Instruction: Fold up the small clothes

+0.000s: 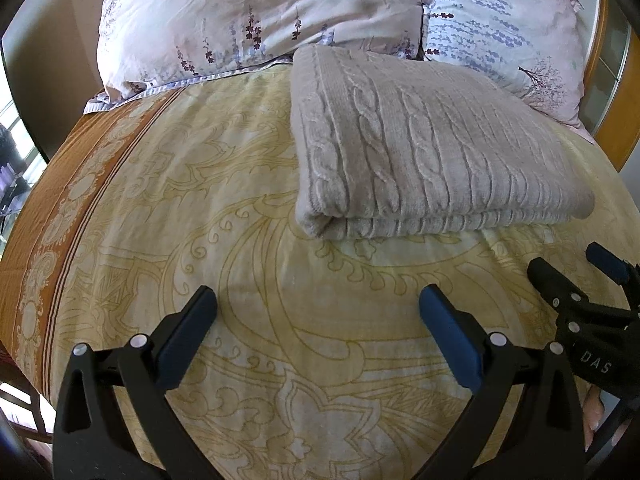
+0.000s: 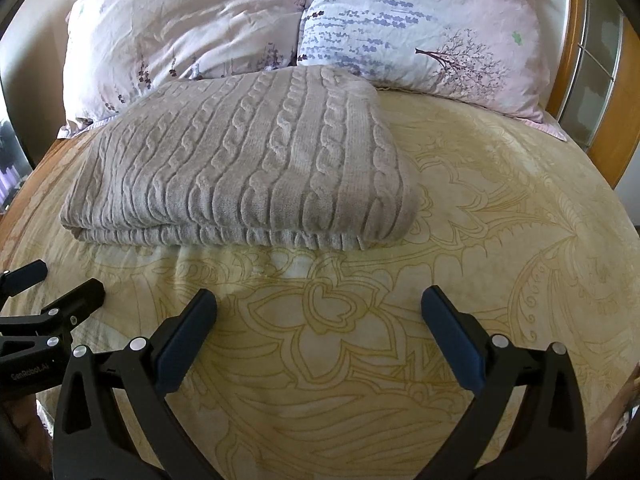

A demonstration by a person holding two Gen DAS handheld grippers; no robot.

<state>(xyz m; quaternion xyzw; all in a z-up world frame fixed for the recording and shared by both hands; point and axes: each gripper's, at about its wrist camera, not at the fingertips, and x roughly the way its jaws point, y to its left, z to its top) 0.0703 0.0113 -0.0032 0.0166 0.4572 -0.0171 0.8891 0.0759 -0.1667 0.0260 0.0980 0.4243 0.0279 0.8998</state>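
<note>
A grey cable-knit sweater lies folded into a flat rectangle on the yellow patterned bedspread, its far edge near the pillows. It also shows in the right wrist view. My left gripper is open and empty, a little in front of the sweater's near left corner. My right gripper is open and empty, in front of the sweater's near right part. Each gripper shows at the edge of the other's view: the right one and the left one.
Two floral pillows lie behind the sweater against the wall. A wooden bed frame runs along the right. The bedspread's orange border marks the bed's left edge.
</note>
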